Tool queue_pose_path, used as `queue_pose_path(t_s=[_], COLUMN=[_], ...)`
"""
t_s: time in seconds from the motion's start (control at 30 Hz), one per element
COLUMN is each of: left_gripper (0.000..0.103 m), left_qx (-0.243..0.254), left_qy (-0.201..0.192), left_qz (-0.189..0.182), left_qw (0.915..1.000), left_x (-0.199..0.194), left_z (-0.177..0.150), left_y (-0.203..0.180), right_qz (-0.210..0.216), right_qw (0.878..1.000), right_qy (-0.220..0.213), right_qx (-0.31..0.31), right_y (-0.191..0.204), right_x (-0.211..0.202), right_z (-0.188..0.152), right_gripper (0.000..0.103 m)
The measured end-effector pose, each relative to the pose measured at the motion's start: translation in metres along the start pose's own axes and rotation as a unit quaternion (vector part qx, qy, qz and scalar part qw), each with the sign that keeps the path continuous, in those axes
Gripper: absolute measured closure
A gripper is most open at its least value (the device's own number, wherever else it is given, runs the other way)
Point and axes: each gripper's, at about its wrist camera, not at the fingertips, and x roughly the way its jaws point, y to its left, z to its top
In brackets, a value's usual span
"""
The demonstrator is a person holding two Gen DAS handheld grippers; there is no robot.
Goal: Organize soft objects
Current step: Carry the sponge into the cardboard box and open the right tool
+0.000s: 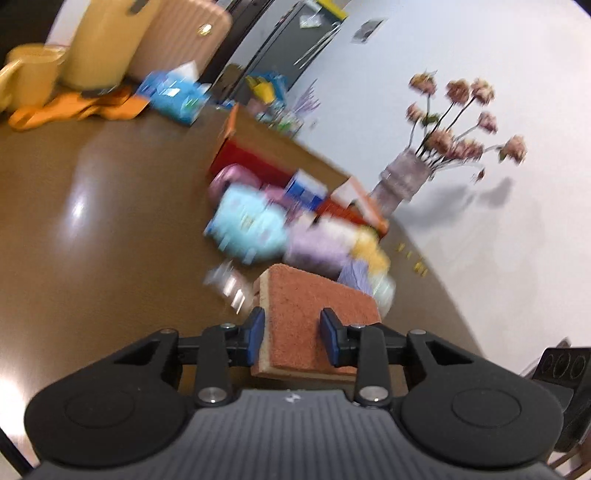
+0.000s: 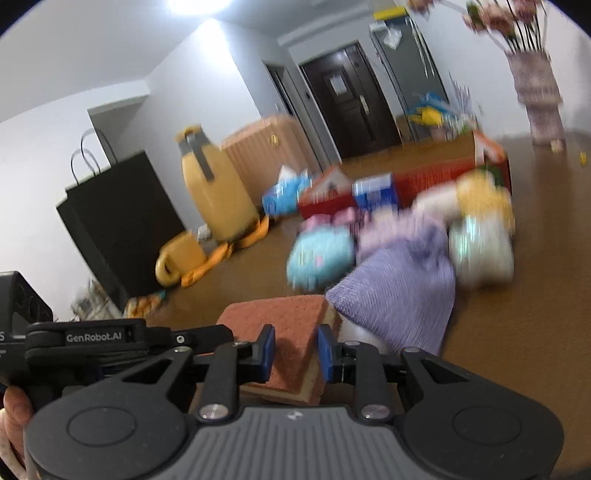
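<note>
My left gripper (image 1: 292,338) is shut on an orange-topped sponge (image 1: 314,314) with a pale yellow underside, held above the brown table (image 1: 92,221). My right gripper (image 2: 293,350) is also shut on an orange-topped sponge (image 2: 284,325). Beyond them lies a blurred pile of soft things: a light blue plush (image 1: 247,225) (image 2: 321,258), a lilac cloth (image 1: 317,247) (image 2: 399,295), a yellow plush (image 1: 369,251) (image 2: 484,199) and a pink item (image 1: 232,181). A red open box (image 1: 258,162) (image 2: 424,177) stands behind the pile.
A vase of pink flowers (image 1: 402,181) (image 2: 539,92) stands by the white wall. A yellow jug (image 1: 107,40) (image 2: 214,192), a yellow mug (image 1: 29,74) (image 2: 181,258), an orange cloth (image 1: 74,107), a blue tissue pack (image 1: 173,96) (image 2: 284,195), a pink suitcase (image 1: 177,33) and a black bag (image 2: 118,221) are at the far side.
</note>
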Motion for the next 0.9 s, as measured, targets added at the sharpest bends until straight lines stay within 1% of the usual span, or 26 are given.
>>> queue_pose_path(t_s=[0.07, 0.13, 0.2, 0.23, 0.3, 0.33, 0.37, 0.43, 0.47, 0.5, 0.57, 0.63, 0.7, 0.73, 0.77, 0.8, 0.83, 0.87, 0.9], left_gripper=[0.07, 0.07, 0.07, 0.07, 0.07, 0.07, 0.07, 0.07, 0.07, 0.071, 0.071, 0.07, 0.065, 0.063, 0.057, 0.057, 0.055, 0.049, 0.045], left_qx=[0.003, 0.013, 0.034, 0.044, 0.041, 0.048, 0.043, 0.044, 0.035, 0.035, 0.031, 0.048, 0.053, 0.066, 0.076, 0.081, 0.08, 0.078, 0.082], left_qy=[-0.007, -0.022, -0.034, -0.036, -0.032, -0.029, -0.027, -0.014, -0.011, 0.001, 0.021, 0.045, 0.061, 0.054, 0.046, 0.047, 0.047, 0.046, 0.044], left_qz=[-0.009, -0.006, -0.007, -0.002, 0.006, 0.01, 0.02, 0.045, 0.061, 0.073, 0.093, 0.112, 0.135, 0.148, 0.152, 0.155, 0.157, 0.15, 0.145], left_qw=[0.9999, 0.9996, 0.9988, 0.9984, 0.9986, 0.9984, 0.9985, 0.9979, 0.9975, 0.9967, 0.9949, 0.9915, 0.9876, 0.9852, 0.9844, 0.9834, 0.9832, 0.9845, 0.985], left_x=[0.019, 0.042, 0.072, 0.089, 0.124, 0.147, 0.165, 0.209, 0.228, 0.25, 0.286, 0.315, 0.334, 0.34, 0.342, 0.343, 0.342, 0.339, 0.336], left_z=[0.038, 0.075, 0.121, 0.142, 0.181, 0.203, 0.216, 0.243, 0.252, 0.26, 0.27, 0.276, 0.279, 0.28, 0.279, 0.279, 0.28, 0.28, 0.28], left_y=[-0.007, -0.013, -0.02, -0.021, -0.02, -0.018, -0.014, -0.006, -0.001, 0.005, 0.016, 0.022, 0.029, 0.028, 0.025, 0.023, 0.022, 0.023, 0.023], right_qz=[-0.001, 0.003, -0.003, -0.006, -0.005, -0.014, -0.019, -0.034, -0.034, -0.041, -0.058, -0.074, -0.073, -0.071, -0.072, -0.072, -0.075, -0.077, -0.077], right_qw=[1.0, 1.0, 1.0, 1.0, 1.0, 1.0, 1.0, 0.999, 0.998, 0.996, 0.993, 0.989, 0.985, 0.983, 0.983, 0.982, 0.982, 0.982, 0.982], right_qy=[-0.011, -0.018, -0.023, -0.019, -0.008, -0.005, 0.005, 0.029, 0.05, 0.063, 0.089, 0.111, 0.145, 0.157, 0.16, 0.163, 0.167, 0.165, 0.163], right_qx=[-0.006, -0.009, -0.015, -0.012, 0.014, 0.018, 0.013, 0.024, 0.031, 0.048, 0.057, 0.057, 0.063, 0.063, 0.06, 0.057, 0.053, 0.055, 0.056], right_y=[-0.008, -0.018, -0.029, -0.038, -0.06, -0.069, -0.077, -0.097, -0.11, -0.123, -0.141, -0.152, -0.162, -0.165, -0.165, -0.165, -0.164, -0.164, -0.166], right_x=[0.014, 0.035, 0.061, 0.081, 0.12, 0.141, 0.162, 0.209, 0.236, 0.26, 0.3, 0.329, 0.358, 0.368, 0.374, 0.379, 0.384, 0.383, 0.382], right_z=[0.034, 0.075, 0.113, 0.137, 0.176, 0.193, 0.206, 0.23, 0.24, 0.247, 0.257, 0.258, 0.259, 0.259, 0.256, 0.257, 0.257, 0.257, 0.257], right_gripper=[0.079, 0.079, 0.079, 0.079, 0.079, 0.079, 0.079, 0.079, 0.079, 0.079, 0.079, 0.079, 0.079, 0.079, 0.079, 0.08, 0.08, 0.08, 0.079])
